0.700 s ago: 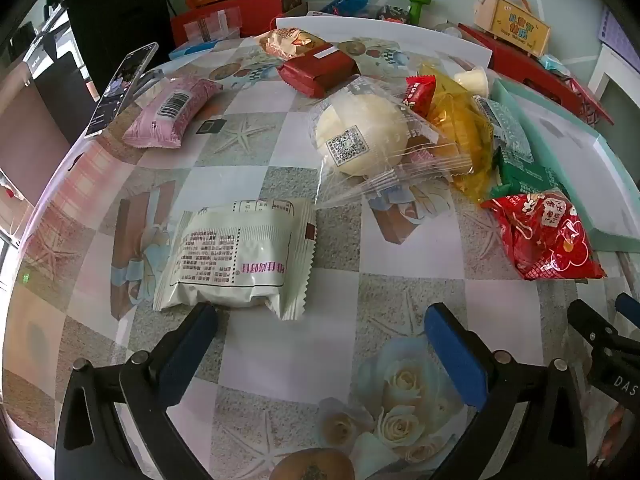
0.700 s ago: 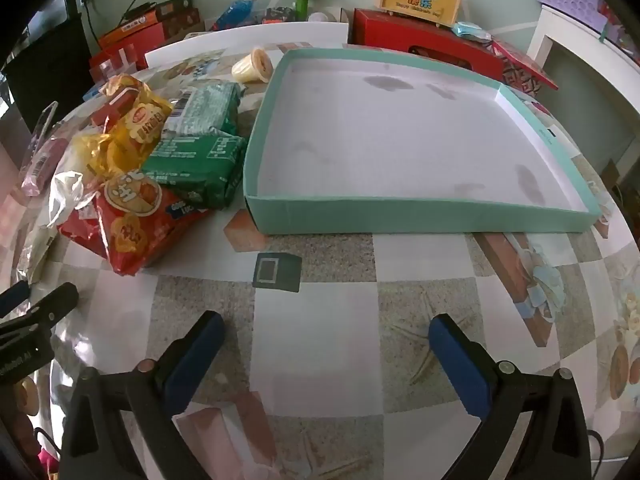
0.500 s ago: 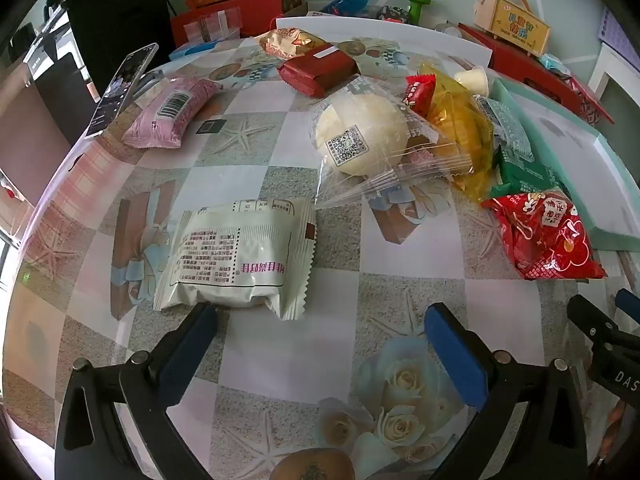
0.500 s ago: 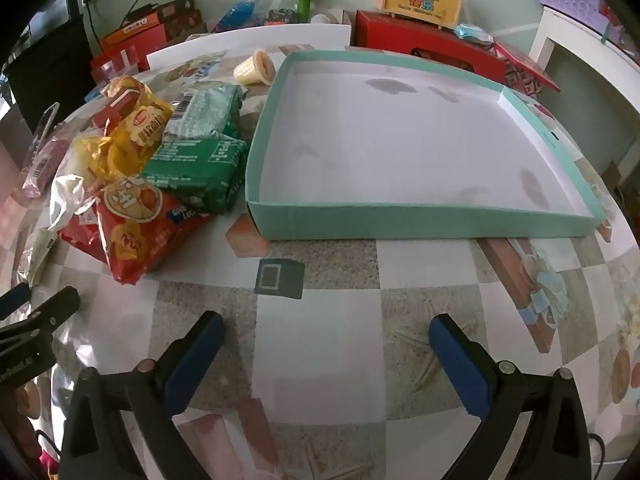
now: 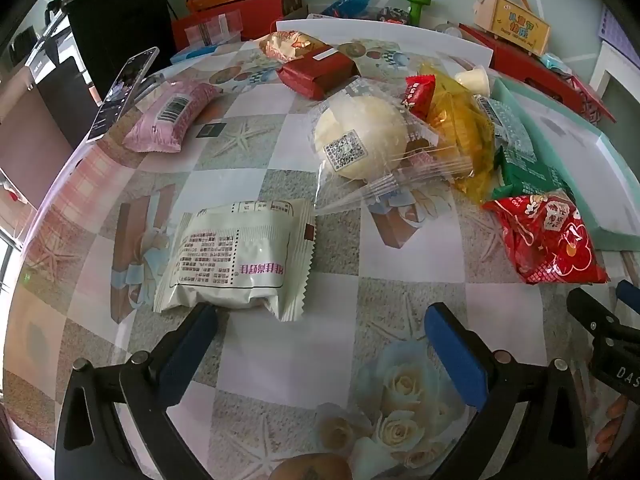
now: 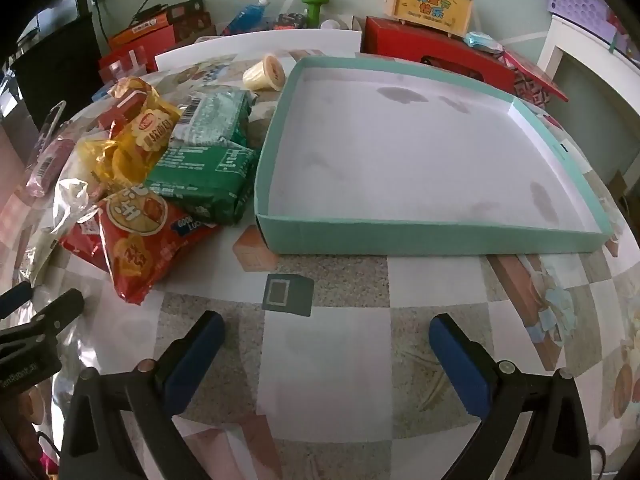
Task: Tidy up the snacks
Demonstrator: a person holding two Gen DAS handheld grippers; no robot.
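My left gripper (image 5: 320, 320) is open and empty, low over the table. A white snack packet (image 5: 236, 256) lies just ahead of its left finger. Beyond lie a clear-wrapped bun (image 5: 356, 140), a yellow bag (image 5: 456, 128), green packets (image 5: 528, 168), a red bag (image 5: 548, 236), a dark red pack (image 5: 320, 72) and a pink packet (image 5: 172, 116). My right gripper (image 6: 326, 334) is open and empty in front of the empty teal tray (image 6: 432, 236). Left of the tray lie the red bag (image 6: 140, 240), green packets (image 6: 208, 176) and yellow bag (image 6: 136, 140).
A phone (image 5: 124, 92) leans at the table's left edge. A small yellow cup (image 6: 266, 74) lies behind the tray's left corner. Red boxes (image 6: 436, 56), a toy case (image 6: 432, 2), a green dumbbell (image 6: 314, 4) and a blue bottle (image 6: 248, 16) stand beyond the table.
The right gripper has drifted slightly so the tray and snacks sit a little lower and nearer. The left gripper has barely moved. Both stay open.
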